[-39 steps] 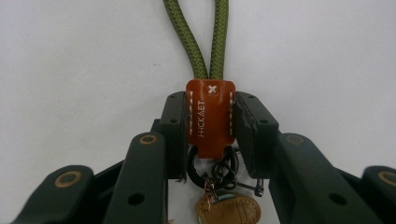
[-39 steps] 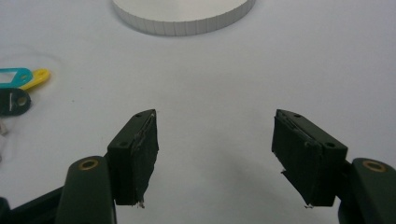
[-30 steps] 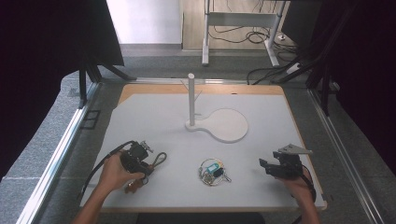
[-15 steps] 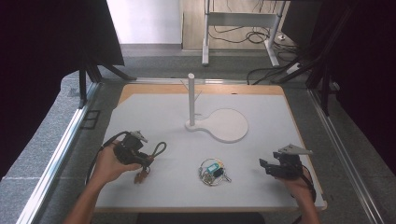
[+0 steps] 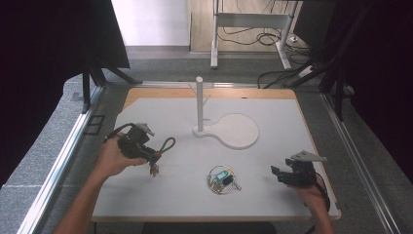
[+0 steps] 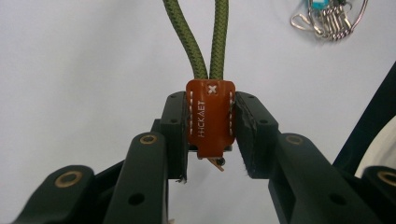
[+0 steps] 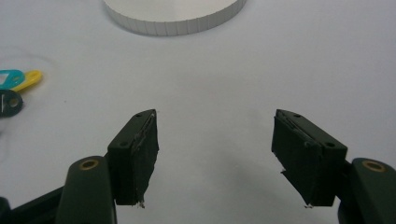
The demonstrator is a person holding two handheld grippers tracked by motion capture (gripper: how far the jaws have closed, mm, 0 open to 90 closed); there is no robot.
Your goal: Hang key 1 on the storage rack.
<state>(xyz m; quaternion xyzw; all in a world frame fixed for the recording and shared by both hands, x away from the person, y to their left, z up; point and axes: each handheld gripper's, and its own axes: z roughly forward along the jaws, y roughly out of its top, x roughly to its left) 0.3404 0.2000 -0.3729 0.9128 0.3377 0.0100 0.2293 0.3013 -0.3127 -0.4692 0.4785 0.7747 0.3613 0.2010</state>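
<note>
High view: the left gripper (image 5: 152, 157) is holding a green cord loop (image 5: 166, 145) just above the white worktop (image 5: 160, 195), left of the key bunch (image 5: 221, 179); the right gripper (image 5: 278, 174) is waiting near the front right.

Left gripper view: jaws are clamping the orange leather tab (image 6: 209, 116). The cord is looking light and limp; the stiff tab is judged the best hold.

Right gripper view: jaws are standing wide apart, holding nothing.

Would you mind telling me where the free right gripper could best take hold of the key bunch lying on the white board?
Probably the wire ring of the key bunch, on its bare far-left arc. It lies flat, so come straight down, one jaw inside the loop and one outside. The right gripper stands open; the left gripper is shut on the orange tab.
</note>
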